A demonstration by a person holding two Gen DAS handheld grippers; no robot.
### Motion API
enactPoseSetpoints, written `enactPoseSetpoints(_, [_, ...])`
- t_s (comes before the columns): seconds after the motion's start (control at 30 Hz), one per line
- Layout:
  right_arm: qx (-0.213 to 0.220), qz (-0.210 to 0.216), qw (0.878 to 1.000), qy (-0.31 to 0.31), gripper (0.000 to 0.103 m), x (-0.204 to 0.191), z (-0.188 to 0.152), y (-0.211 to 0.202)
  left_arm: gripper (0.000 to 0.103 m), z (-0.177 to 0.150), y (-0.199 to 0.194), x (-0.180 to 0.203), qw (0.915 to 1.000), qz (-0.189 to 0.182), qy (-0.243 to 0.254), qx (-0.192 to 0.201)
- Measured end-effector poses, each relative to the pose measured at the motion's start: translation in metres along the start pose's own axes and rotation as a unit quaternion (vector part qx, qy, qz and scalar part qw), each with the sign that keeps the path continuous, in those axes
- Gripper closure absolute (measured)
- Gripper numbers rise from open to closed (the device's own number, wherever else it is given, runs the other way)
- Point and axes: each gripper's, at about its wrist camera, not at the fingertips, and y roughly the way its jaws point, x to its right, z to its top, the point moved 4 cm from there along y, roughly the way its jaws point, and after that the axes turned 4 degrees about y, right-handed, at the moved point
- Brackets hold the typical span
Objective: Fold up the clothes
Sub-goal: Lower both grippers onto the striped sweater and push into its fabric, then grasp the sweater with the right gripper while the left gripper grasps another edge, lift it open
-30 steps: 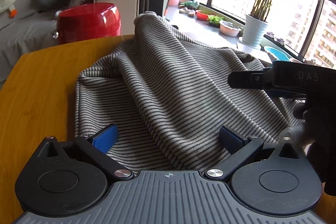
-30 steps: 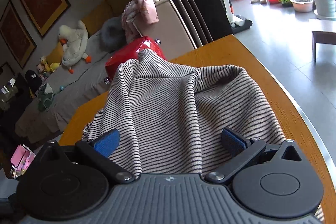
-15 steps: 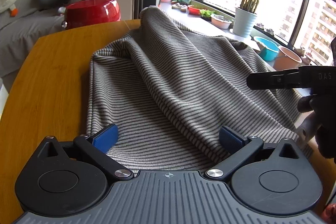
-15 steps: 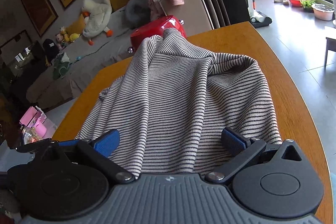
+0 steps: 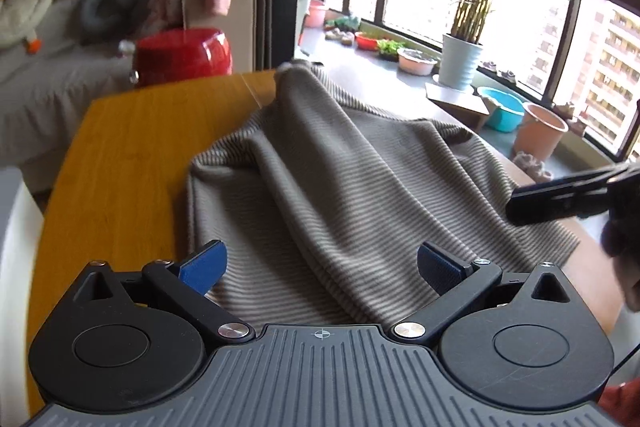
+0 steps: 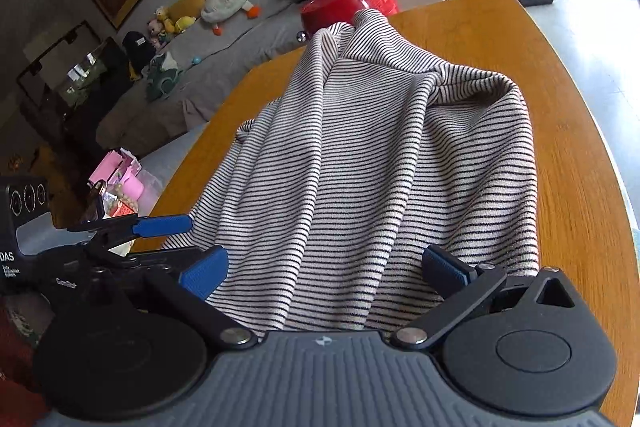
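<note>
Table: the rounded orange-yellow wooden table top (image 6: pixel 568 131) fills the middle and right of the right wrist view and the left middle of the left wrist view.
Garment: the grey-and-black striped knit garment (image 6: pixel 372 163) lies rumpled on the table, stretching from the frame centre down to the bottom, its near edge running under both grippers.
Left gripper: the black left gripper with 2 blue pads (image 5: pixel 318 269) has its jaws spread wide over the near hem, striped cloth lying between the pads; no pinch is visible.
Right gripper: the black right gripper with 2 blue pads (image 6: pixel 324 267) is likewise spread wide over the cloth edge, clamping nothing that I can see.
Red container: a glossy red round container (image 6: pixel 352 5) sits beyond the table's far edge, upper centre.
Writing: white letters "DAS" at the left edge of the right wrist view; smaller print below is unreadable.
</note>
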Motion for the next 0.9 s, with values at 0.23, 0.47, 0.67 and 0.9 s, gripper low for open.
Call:
enactPoseSetpoints(0.23, [0.032,-0.010,0.997,-0.074,0.055,-0.035,0.030,0.012,0.000,0.005,0.000,0.006,0.9986,-0.011,0.047,0.019])
enactPoseSetpoints(0.47, [-0.035,-0.013,0.995,-0.096,0.100,-0.051,0.052,0.084,0.000,0.014,0.011,-0.008,0.9979,0.005,0.060,0.023])
enactPoseSetpoints(0.67, [0.019,0.086,0.987,-0.138,0.099,-0.106,0.125,0.052,0.000,0.064,0.045,-0.011,0.9926,0.012,0.107,0.057])
enactPoseSetpoints(0.9, [0.027,0.085,0.984,-0.156,0.099,-0.119,0.157,0.056,0.061,0.098,0.111,-0.032,0.9974,-0.031,0.048,0.044])
